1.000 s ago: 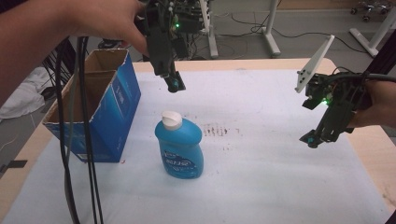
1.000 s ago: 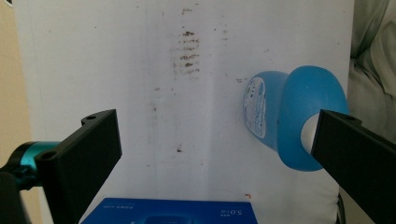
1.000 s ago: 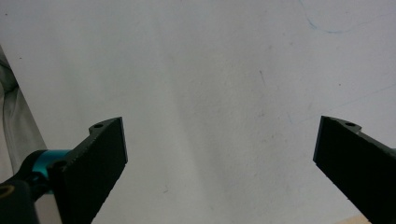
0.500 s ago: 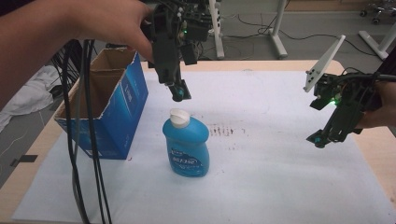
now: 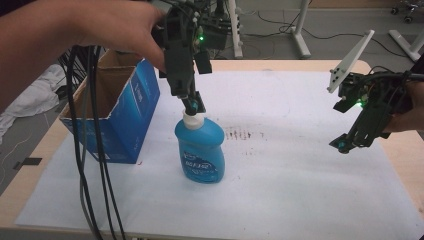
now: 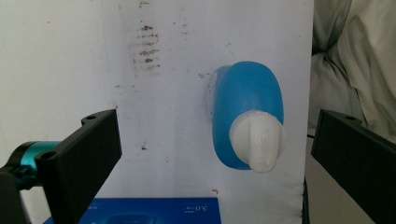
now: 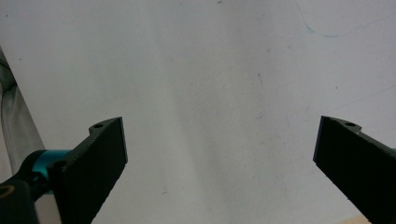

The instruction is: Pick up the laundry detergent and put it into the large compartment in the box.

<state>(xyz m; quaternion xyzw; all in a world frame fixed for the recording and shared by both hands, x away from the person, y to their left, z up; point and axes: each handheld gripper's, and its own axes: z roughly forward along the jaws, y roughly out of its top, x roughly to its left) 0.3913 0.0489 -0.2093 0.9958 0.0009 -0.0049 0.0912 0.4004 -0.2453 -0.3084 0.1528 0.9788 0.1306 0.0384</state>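
A blue bottle (image 5: 201, 147) with a white cap (image 5: 192, 118) stands upright on the white sheet near the table's middle. My left gripper (image 5: 194, 106) hangs just above the cap, pointing down. Seen from the left gripper view, the jaws are wide apart and the bottle (image 6: 246, 112) with its cap (image 6: 258, 142) lies between them, untouched; the left gripper (image 6: 215, 158) is open. My right gripper (image 5: 346, 144) hovers over the sheet at the right, far from the bottle. In the right gripper view its jaws stand wide over bare white sheet, so the right gripper (image 7: 219, 163) is open.
An open blue cardboard box (image 5: 119, 110) stands at the left, close to the bottle. Black cables (image 5: 95, 165) hang down in front of it. A brown smudge (image 5: 244, 134) marks the white sheet (image 5: 290, 190) right of the bottle. Desk legs and floor lie beyond the far edge.
My left gripper has come down and slightly right, from above the box's corner to just over the bottle's cap. The right gripper has barely moved.
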